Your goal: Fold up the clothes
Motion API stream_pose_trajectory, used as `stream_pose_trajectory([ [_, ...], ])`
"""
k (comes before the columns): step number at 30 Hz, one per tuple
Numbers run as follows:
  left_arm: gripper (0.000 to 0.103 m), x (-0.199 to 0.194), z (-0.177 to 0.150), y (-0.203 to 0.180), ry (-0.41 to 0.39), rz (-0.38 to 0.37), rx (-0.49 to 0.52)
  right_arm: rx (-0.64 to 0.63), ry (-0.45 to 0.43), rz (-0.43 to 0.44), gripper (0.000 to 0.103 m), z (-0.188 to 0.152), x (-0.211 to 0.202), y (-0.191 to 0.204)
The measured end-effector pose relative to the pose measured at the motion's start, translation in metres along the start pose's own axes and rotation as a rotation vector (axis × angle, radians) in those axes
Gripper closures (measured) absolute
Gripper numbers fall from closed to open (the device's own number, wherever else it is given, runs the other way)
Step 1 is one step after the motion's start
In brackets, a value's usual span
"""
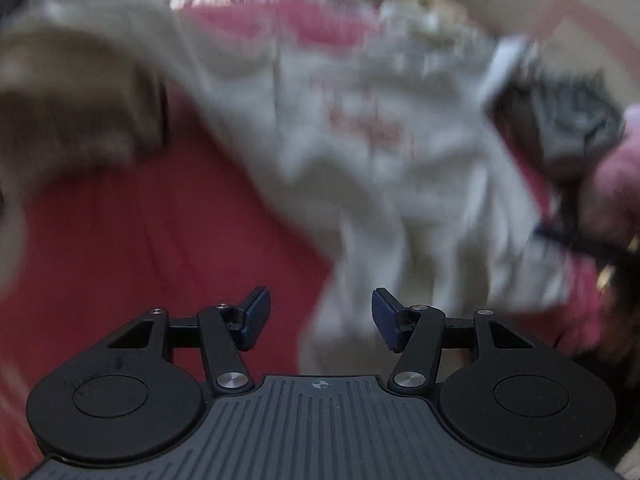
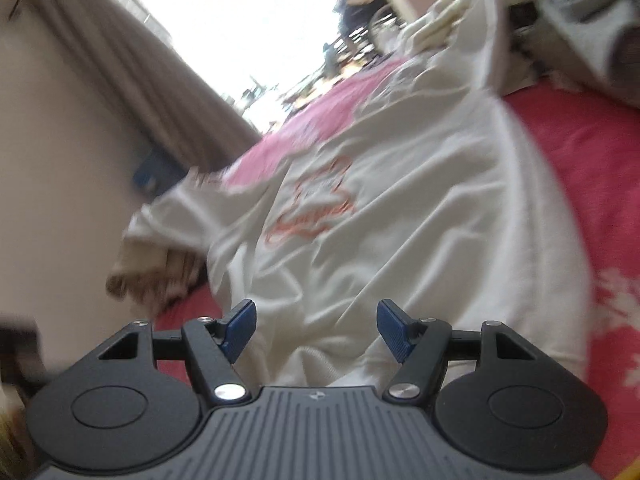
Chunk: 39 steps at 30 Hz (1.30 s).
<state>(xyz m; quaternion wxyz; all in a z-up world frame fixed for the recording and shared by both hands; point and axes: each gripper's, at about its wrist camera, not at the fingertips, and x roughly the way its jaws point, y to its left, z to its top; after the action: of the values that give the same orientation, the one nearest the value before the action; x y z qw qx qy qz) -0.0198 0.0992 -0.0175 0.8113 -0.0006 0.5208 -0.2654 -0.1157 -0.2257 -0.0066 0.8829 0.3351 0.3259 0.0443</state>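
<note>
A white T-shirt (image 1: pixel 380 128) with a red-orange print (image 2: pixel 316 208) lies spread and creased on a red bedspread (image 1: pixel 140 240). The left wrist view is badly blurred. In it my left gripper (image 1: pixel 320 308) hovers over the shirt's near edge, its blue pads (image 1: pixel 256 316) apart and nothing between them. My right gripper (image 2: pixel 316 320) stands open above the shirt's (image 2: pixel 400 220) near hem, its pads (image 2: pixel 396 328) clear of the cloth. At the right edge of the left view a hand (image 1: pixel 616 184) holds a dark blurred object (image 1: pixel 560 120).
A tan garment (image 1: pixel 60 100) lies at the left of the shirt, also visible as beige cloth (image 2: pixel 140 268). Pink fabric (image 2: pixel 312 120) shows beyond the shirt. Brown curtains (image 2: pixel 120 60) and a bright window (image 2: pixel 240 20) stand behind. Grey clothes (image 2: pixel 580 12) are piled at the far right.
</note>
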Motion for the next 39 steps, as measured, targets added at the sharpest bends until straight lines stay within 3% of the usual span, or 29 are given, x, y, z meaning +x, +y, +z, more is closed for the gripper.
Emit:
stream_pose_trajectory([
  [4,0.047,0.027,-0.035,-0.014,0.060,-0.025,-0.022,0.159,-0.062,-0.039,0.034,0.003,-0.030,-0.027],
  [9,0.047,0.034,-0.050,-0.012,0.056,0.000,-0.102,0.349,-0.100,-0.088,0.034,-0.005,-0.062,-0.064],
  [14,0.049,0.037,-0.048,0.003,0.028,-0.027,-0.236,0.514,-0.034,-0.190,0.034,-0.010,-0.069,-0.096],
  [18,0.061,0.036,-0.050,0.015,0.022,-0.045,-0.323,0.606,0.066,-0.240,0.034,-0.009,-0.061,-0.121],
  [22,0.077,0.037,-0.051,0.026,0.021,-0.061,-0.411,0.583,0.172,-0.247,0.040,-0.008,-0.035,-0.126],
  [24,0.091,0.039,-0.051,0.027,0.012,-0.062,-0.448,0.547,0.222,-0.245,0.062,-0.011,-0.022,-0.120],
  [25,0.093,0.039,-0.051,0.028,0.007,-0.061,-0.465,0.509,0.234,-0.244,0.086,-0.010,-0.019,-0.114],
  [26,0.097,0.037,-0.051,0.027,-0.001,-0.055,-0.464,0.483,0.231,-0.236,0.093,-0.006,-0.023,-0.109],
  [29,0.098,0.021,-0.047,0.023,-0.020,-0.055,-0.432,0.400,0.208,-0.221,0.096,0.011,-0.043,-0.092],
  [33,0.099,-0.014,-0.047,0.032,-0.019,-0.129,-0.435,0.292,0.196,-0.247,0.097,0.043,-0.083,-0.080],
  [35,0.099,-0.027,-0.053,0.036,0.011,-0.154,-0.447,0.262,0.231,-0.287,0.098,0.051,-0.090,-0.086],
  [39,0.098,-0.016,-0.075,0.031,0.125,-0.127,-0.413,0.261,0.352,-0.389,0.099,0.036,-0.078,-0.111],
])
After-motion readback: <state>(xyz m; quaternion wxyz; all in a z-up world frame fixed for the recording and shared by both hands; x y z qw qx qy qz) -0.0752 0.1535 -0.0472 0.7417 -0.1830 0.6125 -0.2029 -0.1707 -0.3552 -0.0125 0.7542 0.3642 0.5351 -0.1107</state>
